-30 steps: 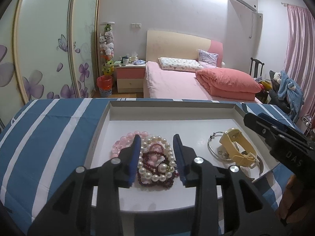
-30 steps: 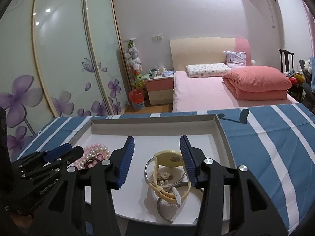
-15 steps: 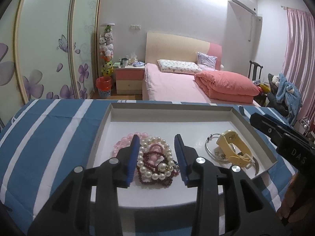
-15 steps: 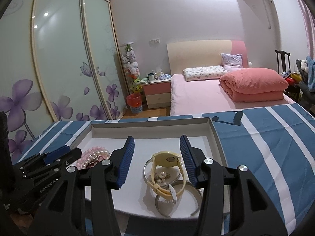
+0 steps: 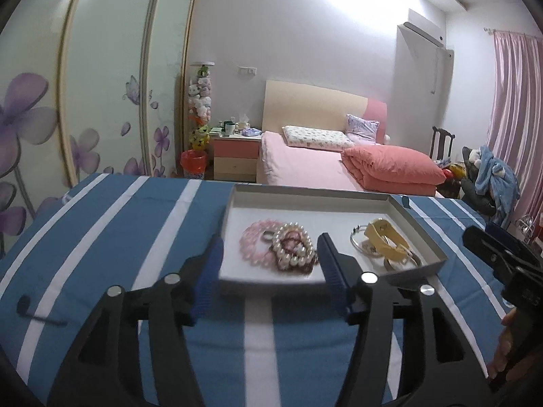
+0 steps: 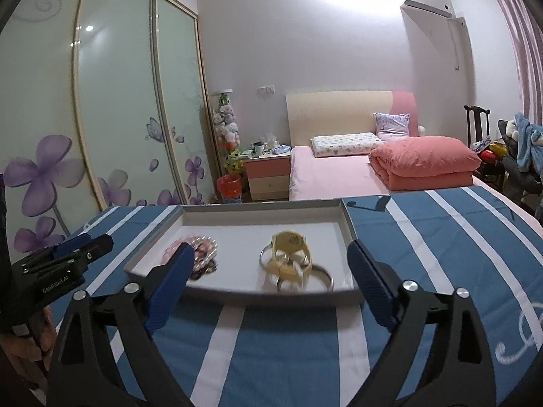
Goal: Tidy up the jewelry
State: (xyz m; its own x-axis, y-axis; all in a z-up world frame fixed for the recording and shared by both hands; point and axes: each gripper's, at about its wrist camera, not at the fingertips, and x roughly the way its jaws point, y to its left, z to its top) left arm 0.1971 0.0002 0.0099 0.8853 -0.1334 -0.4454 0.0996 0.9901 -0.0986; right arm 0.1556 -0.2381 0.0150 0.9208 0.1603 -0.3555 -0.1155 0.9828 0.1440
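A shallow white tray (image 5: 420, 237) (image 6: 346, 213) lies on the blue-and-white striped cloth. On its left lie a pink bead bracelet (image 5: 253, 237), a white pearl bracelet (image 5: 292, 242) (image 6: 203, 247) and a dark red bead string (image 5: 298, 266). On its right lie a yellow watch (image 5: 387, 240) (image 6: 288, 254) and silver bangles (image 5: 359, 242) (image 6: 322, 279). My left gripper (image 5: 269, 264) is open and empty, in front of the tray's near edge. My right gripper (image 6: 269, 271) is open and empty, also in front of the tray.
The striped cloth (image 5: 118, 237) (image 6: 441, 237) covers the surface around the tray. Behind it stand a pink bed (image 5: 305, 166), a bedside cabinet (image 5: 236, 156), sliding wardrobe doors (image 6: 118, 101) and a chair with clothes (image 5: 488, 176).
Both grippers have pulled back from over the tray and opened wider. The jewelry has stayed in the tray.
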